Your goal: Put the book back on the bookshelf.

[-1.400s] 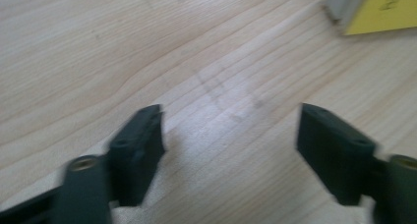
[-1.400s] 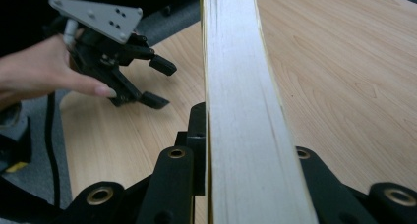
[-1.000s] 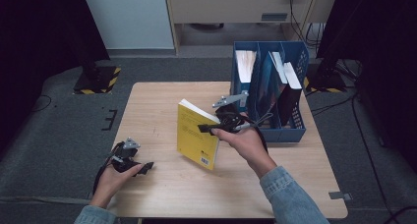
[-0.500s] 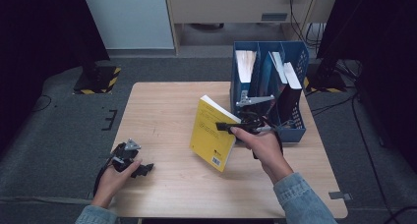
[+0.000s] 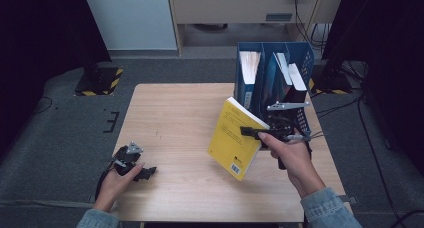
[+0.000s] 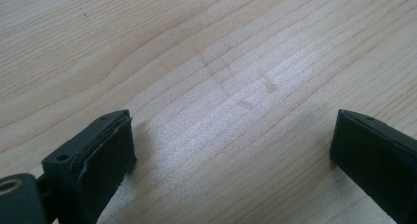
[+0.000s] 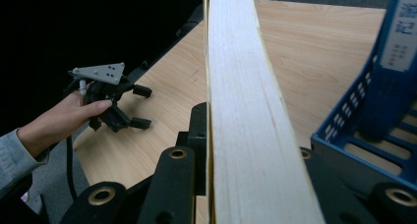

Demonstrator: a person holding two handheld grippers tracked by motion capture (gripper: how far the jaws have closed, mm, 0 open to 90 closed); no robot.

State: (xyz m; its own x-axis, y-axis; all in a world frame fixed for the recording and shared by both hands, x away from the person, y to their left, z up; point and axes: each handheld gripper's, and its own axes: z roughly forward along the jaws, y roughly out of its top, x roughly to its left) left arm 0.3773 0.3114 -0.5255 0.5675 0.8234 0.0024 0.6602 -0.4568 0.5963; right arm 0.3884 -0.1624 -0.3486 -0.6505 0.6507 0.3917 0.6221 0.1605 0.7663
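The right gripper has its fingers clamped on a yellow book, gripping the page edge near the top. The book is off the tabletop, tilted, cover facing left, its far edge just beside the near-left corner of the blue file rack. The rack sits at the tabletop's far right with books standing in its slots. In the right gripper view the book's white page block runs up between the fingers, the rack wall at right. The left gripper rests on the tabletop at near left, fingers apart over bare wood, holding nothing.
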